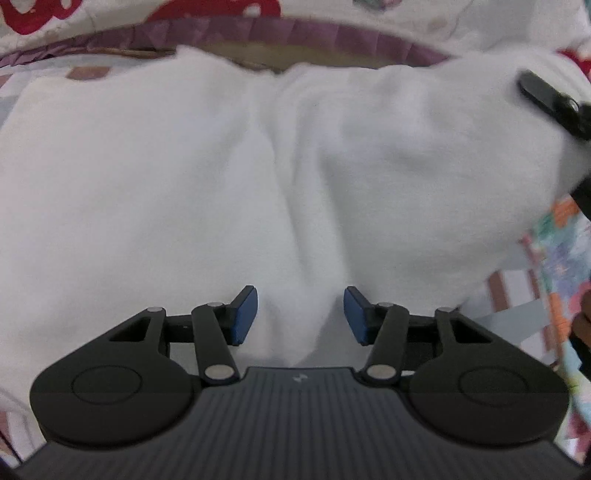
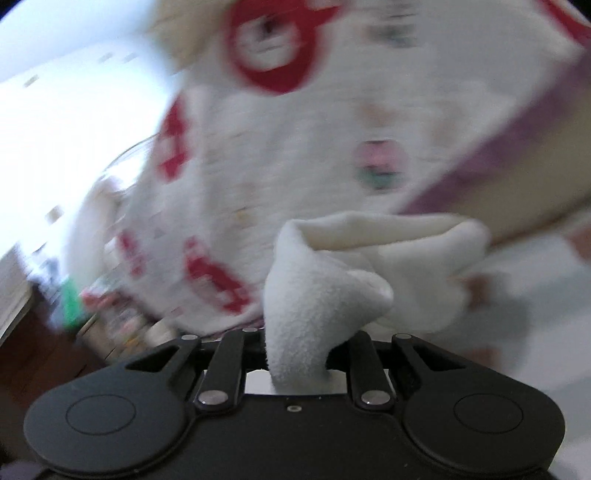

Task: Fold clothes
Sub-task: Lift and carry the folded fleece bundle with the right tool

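Left wrist view showed a white fleece garment (image 1: 184, 177) spread over a bed covered by a pale patchwork sheet (image 1: 532, 288), the cloth reaching from the near edge up to a mauve pleated border (image 1: 295, 33) at the far edge. Beyond that border lay a white blanket printed with red shapes (image 1: 44, 14). The left gripper (image 1: 300, 314) hovered low over the near part of the garment with its blue-padded fingers (image 1: 243, 314) spread apart and nothing between them — released. At the right edge of the bed, the black right gripper (image 1: 554, 107) was partly visible against a raised fold of the fleece.

Right wrist view gave what the other could not: the right gripper (image 2: 295, 354) clenched on a bunched corner of the white fleece garment (image 2: 325, 291), which rose from between its fingers and trailed off to the right over the sheet. This picture was heavily blurred. Behind the cloth stood the red-printed blanket (image 2: 280, 122), and to the left a very bright wall or window and, lower down, dark wood and a cluttered heap of small things with a green one among them — too smeared to name.
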`<state>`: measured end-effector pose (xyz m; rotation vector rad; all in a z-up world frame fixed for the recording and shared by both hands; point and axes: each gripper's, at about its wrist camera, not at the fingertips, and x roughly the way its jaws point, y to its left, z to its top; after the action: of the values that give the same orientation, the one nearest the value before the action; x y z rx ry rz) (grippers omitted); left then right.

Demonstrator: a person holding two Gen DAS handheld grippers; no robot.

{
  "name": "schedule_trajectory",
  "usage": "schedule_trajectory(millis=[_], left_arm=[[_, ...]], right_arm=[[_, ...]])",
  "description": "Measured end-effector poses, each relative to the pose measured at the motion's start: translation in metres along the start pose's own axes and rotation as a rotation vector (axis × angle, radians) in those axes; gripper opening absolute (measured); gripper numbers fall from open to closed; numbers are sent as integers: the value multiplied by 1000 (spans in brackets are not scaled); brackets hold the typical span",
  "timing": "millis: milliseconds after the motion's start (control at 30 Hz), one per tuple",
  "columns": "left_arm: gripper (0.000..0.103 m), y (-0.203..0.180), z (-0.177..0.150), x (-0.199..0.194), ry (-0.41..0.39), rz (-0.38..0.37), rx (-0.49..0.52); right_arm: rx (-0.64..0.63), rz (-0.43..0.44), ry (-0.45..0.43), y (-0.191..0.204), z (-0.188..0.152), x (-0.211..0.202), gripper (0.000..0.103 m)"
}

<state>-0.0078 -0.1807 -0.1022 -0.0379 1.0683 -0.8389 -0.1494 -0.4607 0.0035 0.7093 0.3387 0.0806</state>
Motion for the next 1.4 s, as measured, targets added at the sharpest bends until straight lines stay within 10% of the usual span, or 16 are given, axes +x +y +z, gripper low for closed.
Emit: schedule_trajectory(millis=[200, 533, 933, 1133, 1400], left_arm=[[52, 64, -8, -80, -81, 50, -53], [50, 151, -50, -75, -148, 57, -215], [52, 168, -53, -92, -261, -62, -254], [52, 201, -58, -94, -274, -120, -406], [52, 214, -57, -95, -315, -252, -491]], right_arm=[[-104, 99, 130, 55, -4, 55, 20], [-169, 48, 239, 67, -49, 72, 20], [-259, 152, 346, 125, -70, 138, 20], [-466, 12, 576, 132, -142, 186, 20], [-512, 5, 555, 130, -151, 180, 21]])
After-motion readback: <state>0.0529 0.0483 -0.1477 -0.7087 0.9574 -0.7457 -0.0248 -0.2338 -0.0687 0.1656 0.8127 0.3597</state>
